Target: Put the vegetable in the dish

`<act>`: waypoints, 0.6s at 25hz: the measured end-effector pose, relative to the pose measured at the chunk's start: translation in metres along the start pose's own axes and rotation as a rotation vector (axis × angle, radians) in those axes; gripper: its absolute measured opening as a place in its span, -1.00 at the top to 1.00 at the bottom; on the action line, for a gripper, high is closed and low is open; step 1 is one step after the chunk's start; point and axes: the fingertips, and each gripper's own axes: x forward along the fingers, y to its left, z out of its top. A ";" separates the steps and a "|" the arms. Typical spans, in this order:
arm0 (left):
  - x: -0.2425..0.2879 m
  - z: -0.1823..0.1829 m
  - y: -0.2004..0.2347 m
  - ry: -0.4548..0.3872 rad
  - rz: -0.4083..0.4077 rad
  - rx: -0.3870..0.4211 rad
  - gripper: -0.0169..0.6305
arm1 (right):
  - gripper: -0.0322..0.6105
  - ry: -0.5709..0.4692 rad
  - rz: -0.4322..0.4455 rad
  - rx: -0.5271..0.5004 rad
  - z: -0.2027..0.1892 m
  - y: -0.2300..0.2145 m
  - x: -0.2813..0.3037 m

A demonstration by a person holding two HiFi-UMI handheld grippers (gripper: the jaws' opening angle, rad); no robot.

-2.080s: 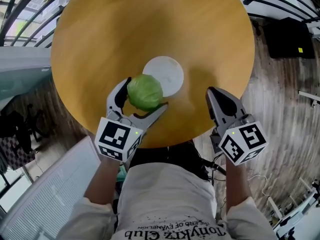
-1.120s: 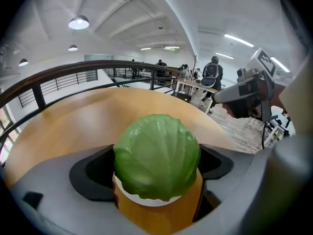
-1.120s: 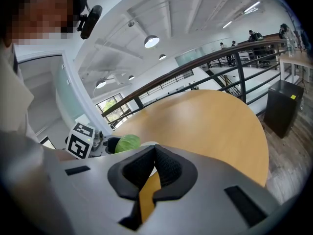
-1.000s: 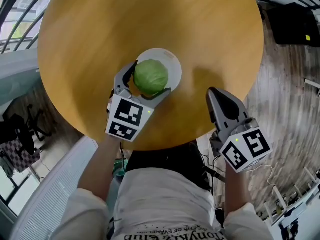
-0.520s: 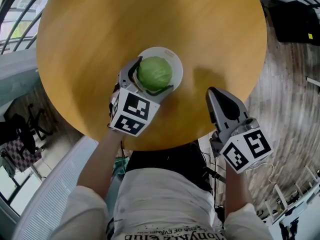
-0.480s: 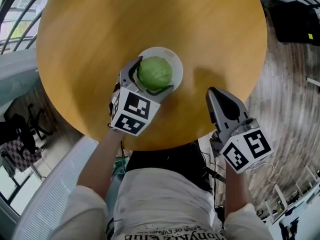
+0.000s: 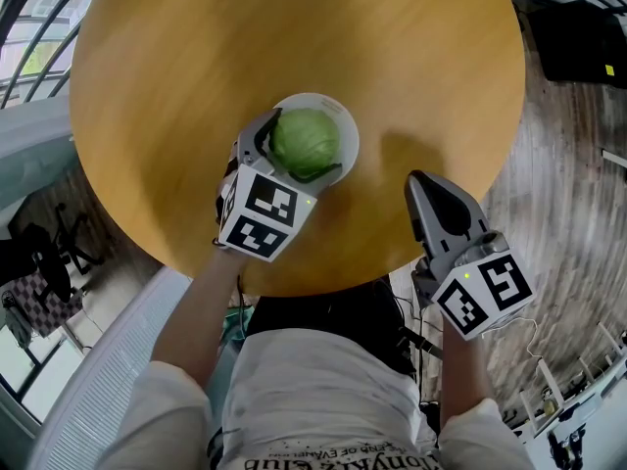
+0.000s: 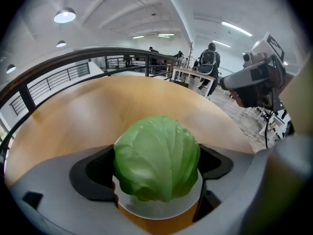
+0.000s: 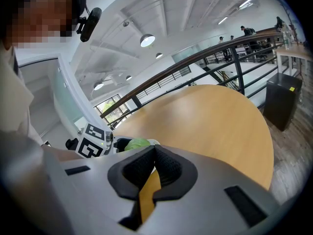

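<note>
A round green cabbage (image 7: 306, 140) sits between the jaws of my left gripper (image 7: 302, 148), which is shut on it. It is directly over the small white dish (image 7: 346, 125) on the round wooden table (image 7: 294, 27). In the left gripper view the cabbage (image 8: 156, 155) fills the gap between the two dark pads, and the dish (image 8: 161, 210) shows just under it. I cannot tell whether it touches the dish. My right gripper (image 7: 416, 180) stays over the table's near right edge, shut and holding nothing. From its own view the cabbage (image 9: 134, 143) shows at the left.
The table's near edge runs just in front of both grippers. A black box (image 7: 573, 57) stands on the wooden floor at the upper right. A dark railing (image 7: 39, 8) curves round the far left. A white slatted seat (image 7: 88, 380) is at the lower left.
The left gripper carried the cabbage away from the table's near edge and over the white dish; in the last half second it barely shifted. The right gripper has stayed put.
</note>
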 end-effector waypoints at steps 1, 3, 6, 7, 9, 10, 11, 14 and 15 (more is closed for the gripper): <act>0.001 0.000 0.000 0.002 0.000 0.001 -0.61 | 0.85 0.000 0.000 0.000 0.000 -0.001 0.000; 0.004 0.001 0.000 0.006 -0.001 0.004 -0.61 | 0.85 -0.001 0.001 0.002 0.001 -0.002 0.001; 0.008 0.000 0.000 0.015 -0.001 0.019 -0.61 | 0.85 0.000 0.003 0.011 0.001 -0.004 0.004; 0.009 -0.001 -0.001 0.019 0.000 0.023 -0.61 | 0.85 -0.001 0.004 0.015 0.001 -0.004 0.004; 0.010 -0.002 -0.001 0.024 0.001 0.033 -0.61 | 0.85 -0.001 0.005 0.018 0.001 -0.004 0.005; 0.010 -0.002 -0.002 0.027 0.001 0.038 -0.61 | 0.85 0.000 0.004 0.018 0.001 -0.004 0.005; 0.010 -0.002 -0.002 0.029 0.001 0.043 -0.61 | 0.85 0.001 0.003 0.018 0.000 -0.004 0.005; 0.010 -0.002 -0.002 0.036 -0.002 0.060 -0.61 | 0.85 0.005 -0.002 0.023 -0.001 -0.004 0.004; 0.010 -0.003 -0.003 0.038 -0.004 0.063 -0.61 | 0.85 0.006 -0.003 0.025 -0.002 -0.003 0.004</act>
